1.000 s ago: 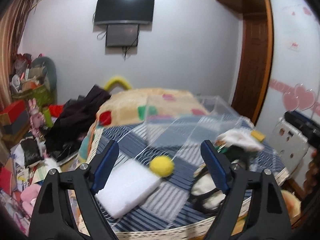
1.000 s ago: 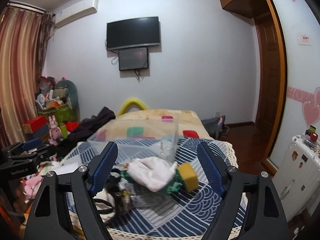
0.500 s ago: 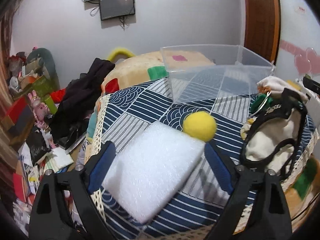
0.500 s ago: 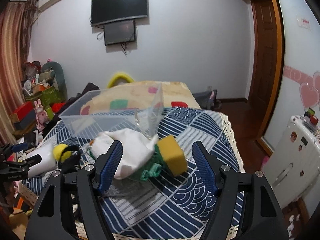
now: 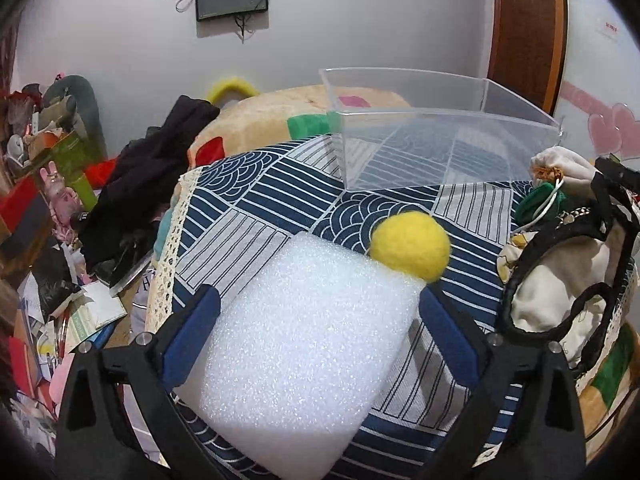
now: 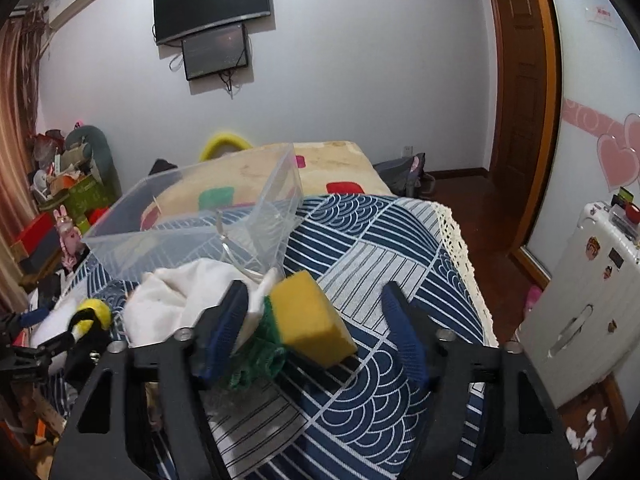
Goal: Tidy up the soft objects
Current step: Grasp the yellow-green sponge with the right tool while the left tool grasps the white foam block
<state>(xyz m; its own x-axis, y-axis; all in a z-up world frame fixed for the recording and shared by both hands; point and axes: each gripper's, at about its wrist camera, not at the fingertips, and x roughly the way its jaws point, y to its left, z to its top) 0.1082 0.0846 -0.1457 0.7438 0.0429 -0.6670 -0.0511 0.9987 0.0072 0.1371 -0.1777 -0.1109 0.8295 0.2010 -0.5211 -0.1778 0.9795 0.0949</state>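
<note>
The clear box [image 5: 440, 136] sits on the blue patterned cloth [image 5: 256, 200] with nothing inside. The left gripper [image 5: 316, 332] is spread wide — the white foam block [image 5: 296, 352] lies between its jaws, touching the yellow ball [image 5: 410, 246]. The right gripper [image 6: 316, 332] is wide too — the yellow sponge [image 6: 308, 320] lies between its jaws, nearer the left one.

1 foam block [image 5: 304, 356], 1 yellow ball [image 5: 410, 246], 1 yellow sponge [image 6: 310, 316], 1 clear bin [image 5: 440, 132], 2 wall screens [image 6: 212, 4]

Wall TV [image 6: 211, 0] above smaller screen [image 6: 216, 57]; white suitcase [image 6: 588, 300] near wooden door [image 6: 520, 80].
</note>
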